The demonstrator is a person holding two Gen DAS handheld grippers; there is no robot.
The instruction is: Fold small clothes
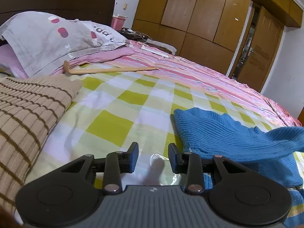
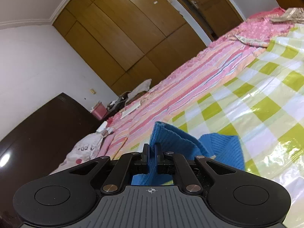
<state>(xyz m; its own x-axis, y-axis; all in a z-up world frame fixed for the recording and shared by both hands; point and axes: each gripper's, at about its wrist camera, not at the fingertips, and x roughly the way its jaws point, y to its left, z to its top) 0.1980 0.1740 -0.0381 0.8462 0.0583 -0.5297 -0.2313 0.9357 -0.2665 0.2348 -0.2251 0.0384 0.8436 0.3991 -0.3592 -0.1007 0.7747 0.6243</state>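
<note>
Tan striped knit (image 1: 28,110): a folded or bunched piece at the near left of the bed, well left of both tools and touched by neither.

Chequered sheet (image 1: 117,102): glossy green-and-white cover over the bed; its bare middle looks like the working ground for the fold.

Left gripper (image 1: 153,156): jaws partly apart with nothing between the pads, only sheet showing through the gap. It hangs low over the near edge of the sheet, just left of the blue cloth.

Blue knit garment (image 1: 224,138): ribbed blue piece at the near right of the sheet. Its near-left hem lies just beside the left gripper's right finger; whether they touch I cannot tell. Its long run goes from that hem rightward, where one part lifts off the sheet.

Right gripper (image 2: 152,150): jaws drawn narrow and pinching an edge of the blue knit, which stands up between the pads as a raised fold; the rest of the cloth drapes down to the sheet on the far right of the tool.

Relation that matters: the garment lies to the right of the left tool and inside the right one, so the right hand has the moving edge and the left is nearer the free hem.

Judged step: probably carrying the lifted edge across, with the left gripper placed to take or pin the near hem.

Risk: the loose knit may sag or slip from a narrow pinch.
</note>
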